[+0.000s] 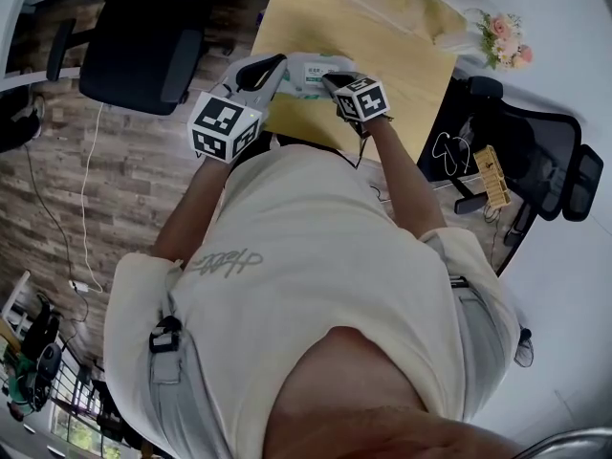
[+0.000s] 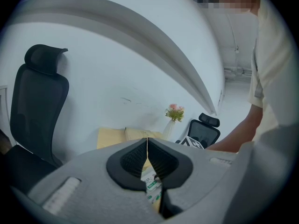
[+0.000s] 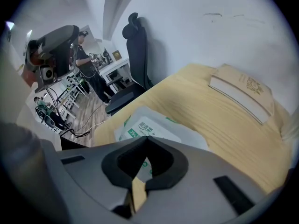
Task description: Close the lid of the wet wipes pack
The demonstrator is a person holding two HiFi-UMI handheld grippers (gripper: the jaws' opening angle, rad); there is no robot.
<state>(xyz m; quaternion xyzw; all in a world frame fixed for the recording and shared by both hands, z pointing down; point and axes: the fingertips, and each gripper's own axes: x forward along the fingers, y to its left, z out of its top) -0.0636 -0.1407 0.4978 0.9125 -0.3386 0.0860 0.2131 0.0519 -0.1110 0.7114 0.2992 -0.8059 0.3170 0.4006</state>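
At the wet wipes pack (image 1: 308, 71), left gripper (image 1: 272, 65) and right gripper (image 1: 332, 82) hover closed, empty.

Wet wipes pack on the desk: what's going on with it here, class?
A person holds two grippers just above the wet wipes pack, which lies flat on the wooden table. The left gripper and right gripper both have their jaws together with nothing between them. Whether the lid is shut cannot be told.

Wipes pack (image 1: 308, 73) mostly behind L gripper (image 1: 275, 62) & R gripper (image 1: 329, 80) — lid, print unreadable
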